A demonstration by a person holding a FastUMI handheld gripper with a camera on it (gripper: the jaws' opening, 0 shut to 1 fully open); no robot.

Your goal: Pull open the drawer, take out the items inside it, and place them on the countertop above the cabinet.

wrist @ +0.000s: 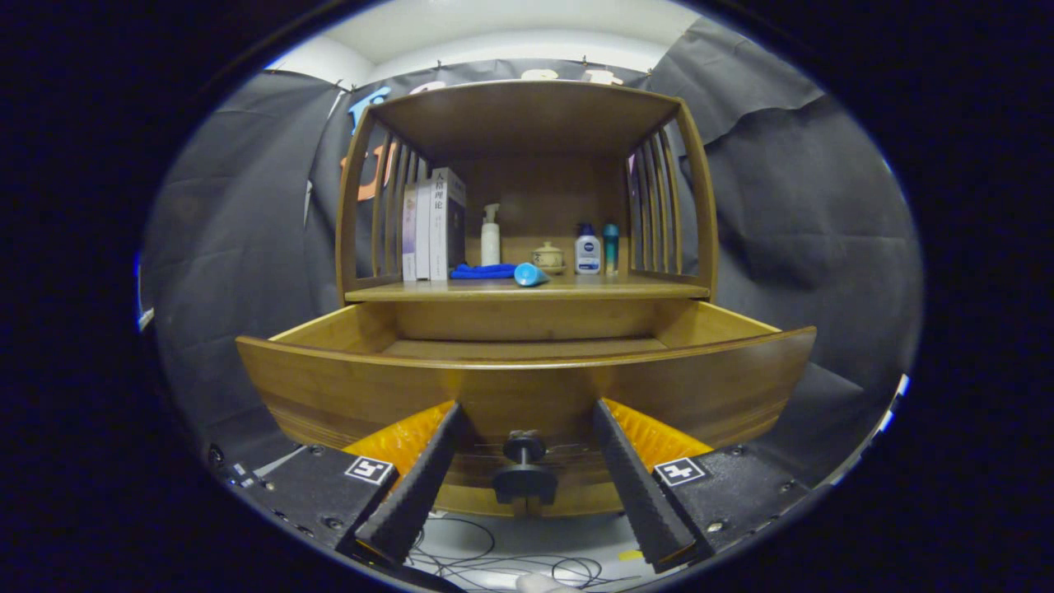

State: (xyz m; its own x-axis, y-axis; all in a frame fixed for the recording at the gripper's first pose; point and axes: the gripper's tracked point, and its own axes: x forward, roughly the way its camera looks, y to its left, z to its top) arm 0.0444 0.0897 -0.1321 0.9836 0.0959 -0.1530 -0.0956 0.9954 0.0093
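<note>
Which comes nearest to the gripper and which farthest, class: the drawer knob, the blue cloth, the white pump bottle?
1. Drawer knob: between the open fingers of the gripper.
2. Blue cloth: on the countertop, near its front.
3. White pump bottle: behind the cloth, by the back panel.

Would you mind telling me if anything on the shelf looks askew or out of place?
One thing: a blue tube lies on its side beside the blue cloth, while the bottles stand upright. The gripper is open around the drawer knob.
</note>
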